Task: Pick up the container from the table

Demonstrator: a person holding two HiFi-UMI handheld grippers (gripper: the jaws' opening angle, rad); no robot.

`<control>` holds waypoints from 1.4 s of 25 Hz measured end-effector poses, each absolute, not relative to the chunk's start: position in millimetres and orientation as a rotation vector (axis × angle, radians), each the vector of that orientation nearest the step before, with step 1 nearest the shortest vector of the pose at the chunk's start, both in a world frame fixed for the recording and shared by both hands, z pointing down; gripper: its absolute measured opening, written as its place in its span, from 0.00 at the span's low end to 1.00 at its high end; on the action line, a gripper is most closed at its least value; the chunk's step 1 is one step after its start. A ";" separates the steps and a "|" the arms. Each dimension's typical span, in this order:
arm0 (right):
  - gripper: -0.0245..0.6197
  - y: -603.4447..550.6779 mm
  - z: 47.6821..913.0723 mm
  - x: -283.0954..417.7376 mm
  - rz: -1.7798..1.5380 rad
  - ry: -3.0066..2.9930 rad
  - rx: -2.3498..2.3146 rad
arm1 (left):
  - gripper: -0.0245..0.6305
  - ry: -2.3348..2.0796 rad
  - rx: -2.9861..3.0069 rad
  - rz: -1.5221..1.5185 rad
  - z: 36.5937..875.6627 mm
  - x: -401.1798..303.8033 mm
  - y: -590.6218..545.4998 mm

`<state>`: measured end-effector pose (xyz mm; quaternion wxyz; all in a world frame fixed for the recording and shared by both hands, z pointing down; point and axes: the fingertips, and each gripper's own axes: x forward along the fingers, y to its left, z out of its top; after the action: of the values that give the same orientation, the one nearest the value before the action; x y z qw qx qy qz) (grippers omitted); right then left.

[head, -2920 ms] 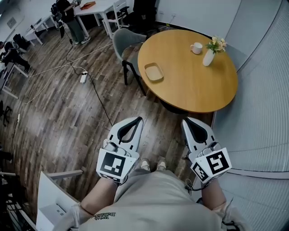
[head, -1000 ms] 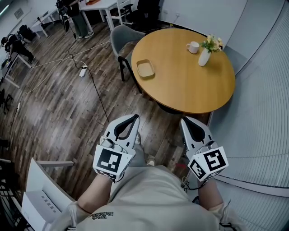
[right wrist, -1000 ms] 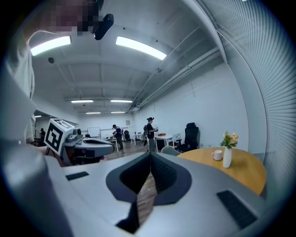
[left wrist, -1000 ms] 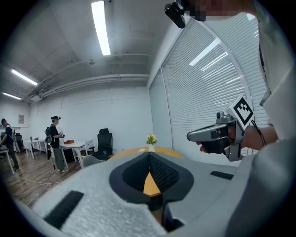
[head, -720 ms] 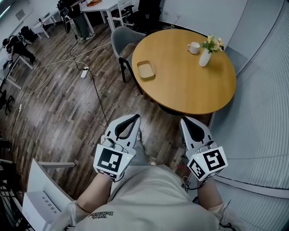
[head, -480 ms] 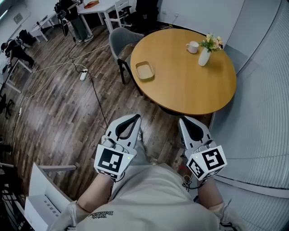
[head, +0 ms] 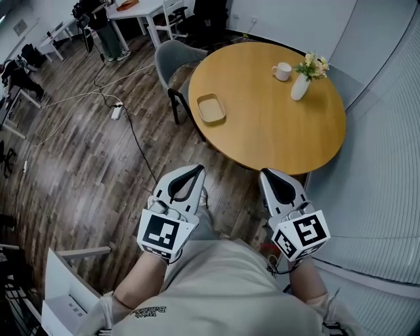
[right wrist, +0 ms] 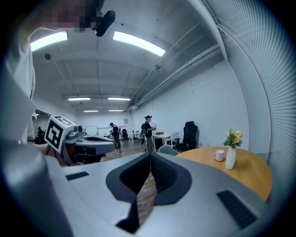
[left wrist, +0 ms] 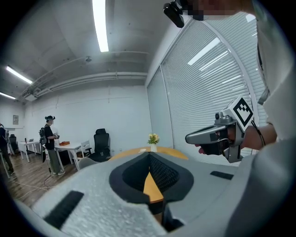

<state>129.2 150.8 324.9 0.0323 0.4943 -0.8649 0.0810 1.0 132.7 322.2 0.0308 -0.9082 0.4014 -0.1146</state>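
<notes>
A shallow tan container (head: 211,109) lies on the round wooden table (head: 275,125), near its left edge. Both grippers hang over the floor on my side of the table, well short of the container. My left gripper (head: 194,170) is shut with nothing in it, its tips meeting in the left gripper view (left wrist: 149,156). My right gripper (head: 267,174) is also shut and empty, close to the table's near edge; its jaws meet in the right gripper view (right wrist: 150,155).
A white mug (head: 284,71) and a white vase with flowers (head: 302,84) stand at the table's far right. A grey chair (head: 169,65) is tucked at the table's left. Cables and a power strip (head: 116,111) lie on the wooden floor. People stand by white desks (head: 134,10) far off.
The view has shifted slightly nearer the table; both grippers keep the same shut pose in front of me.
</notes>
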 end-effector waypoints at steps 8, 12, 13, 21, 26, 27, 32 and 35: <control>0.08 83.0 326.7 107.0 0.280 -2.636 1.532 | 0.07 1.185 -2.837 -0.375 325.9 -13.1 60.7; 0.08 38.7 325.4 94.8 0.299 -2.615 1.542 | 0.07 1.176 -2.864 -0.352 317.9 -23.8 14.5; 0.08 27.4 324.7 91.9 0.303 -2.610 1.548 | 0.07 1.174 -2.875 -0.349 316.5 -26.4 2.9; 0.08 -63.8 317.0 74.1 0.317 -2.560 1.606 | 0.07 1.134 -2.905 -0.355 309.7 -49.0 -90.7; 0.08 -111.3 313.0 55.3 0.303 -2.534 1.631 | 0.07 1.100 -2.927 -0.351 311.2 -66.9 -138.9; 0.08 -118.7 311.8 52.1 0.299 -2.530 1.638 | 0.07 1.090 -2.931 -0.347 311.1 -69.2 -146.5; 0.08 -145.0 308.1 38.4 0.284 -2.510 1.672 | 0.07 1.045 -2.935 -0.322 308.3 -79.8 -177.0; 0.08 -157.6 308.0 31.2 0.286 -2.493 1.684 | 0.07 1.040 -2.960 -0.310 305.9 -85.5 -189.4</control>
<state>31.2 -157.6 308.0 0.0598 0.5562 -0.8235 0.0944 -85.5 -189.4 305.9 -0.0054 -0.9389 0.3298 -0.0982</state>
